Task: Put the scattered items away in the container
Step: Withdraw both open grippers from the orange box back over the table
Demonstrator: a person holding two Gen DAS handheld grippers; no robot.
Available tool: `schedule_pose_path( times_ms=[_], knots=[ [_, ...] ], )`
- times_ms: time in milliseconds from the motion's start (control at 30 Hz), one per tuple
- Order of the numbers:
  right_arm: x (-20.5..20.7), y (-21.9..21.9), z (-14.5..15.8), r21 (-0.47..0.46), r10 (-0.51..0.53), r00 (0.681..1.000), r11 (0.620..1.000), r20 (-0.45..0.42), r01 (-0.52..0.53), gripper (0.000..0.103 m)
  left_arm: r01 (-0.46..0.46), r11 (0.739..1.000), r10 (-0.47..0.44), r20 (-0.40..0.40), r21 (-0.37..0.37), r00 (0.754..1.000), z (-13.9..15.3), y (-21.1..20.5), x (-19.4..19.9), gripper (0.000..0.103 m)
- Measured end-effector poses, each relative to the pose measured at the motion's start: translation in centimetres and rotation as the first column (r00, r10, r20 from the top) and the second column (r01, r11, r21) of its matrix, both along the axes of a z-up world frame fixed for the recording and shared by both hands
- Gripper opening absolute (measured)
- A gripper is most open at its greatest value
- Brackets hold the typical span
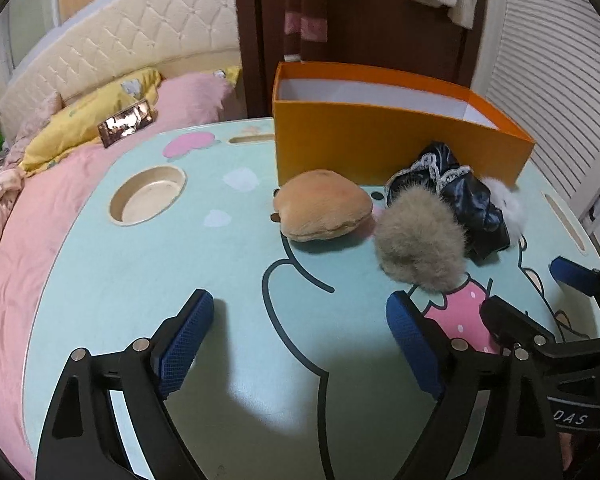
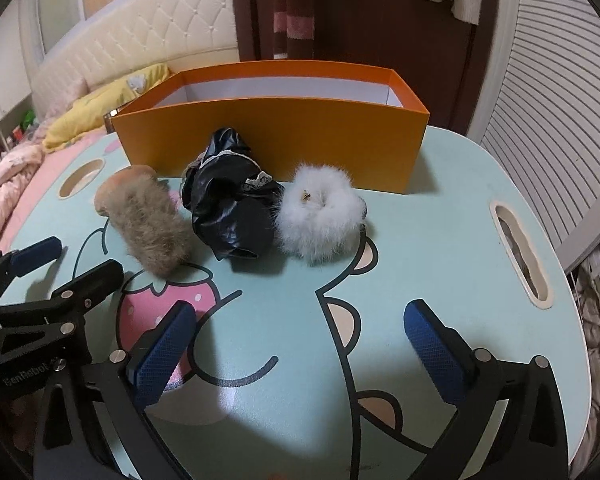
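Four soft items lie scattered on the surface (image 1: pixel 220 280) before the orange box (image 1: pixel 380 140), none yet inside. In the left wrist view the left claw (image 1: pixel 300 328) gapes empty, short of the tan plush bun (image 1: pixel 324 208) and the grey-brown fur scrunchie (image 1: pixel 420 240); reaching in comes next, I judge. In the right wrist view the right claw (image 2: pixel 296 336) also stands wide and empty, aimed toward the black scrunchie (image 2: pixel 228 212) and white fur scrunchie (image 2: pixel 320 216). The grey-brown one's long axis runs obliquely toward the box.
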State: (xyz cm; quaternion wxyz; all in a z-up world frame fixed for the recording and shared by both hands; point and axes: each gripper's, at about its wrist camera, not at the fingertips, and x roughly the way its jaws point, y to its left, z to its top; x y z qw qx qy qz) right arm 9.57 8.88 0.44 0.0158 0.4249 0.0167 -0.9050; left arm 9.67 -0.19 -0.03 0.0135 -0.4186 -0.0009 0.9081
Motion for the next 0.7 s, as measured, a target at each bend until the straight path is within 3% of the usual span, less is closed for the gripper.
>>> schedule_pose_path(
  times_ms=[333,467,567,700],
  knots=[
    [0.5,0.4,0.1,0.004,-0.011,1.000,1.000,-0.001,0.011,0.103,0.004,1.000,-0.004,-0.003,0.001,1.000,0.0,-0.1,-0.1,0.088],
    [1.0,1.1,1.4,-0.018,0.007,0.998,1.000,-0.055,-0.008,0.074,0.003,1.000,-0.003,-0.003,0.000,1.000,0.0,0.0,-0.1,0.088],
    [0.5,2.4,3.2,-0.051,-0.019,0.993,0.999,-0.113,0.014,0.073,0.004,1.000,-0.004,-0.003,0.001,1.000,0.0,0.0,0.0,0.088],
    [-2.1,3.9,4.3,-0.095,-0.059,0.994,0.994,-0.093,0.050,0.063,0.007,1.000,-0.007,-0.003,0.000,1.000,0.1,0.0,-0.1,0.088]
  ],
)
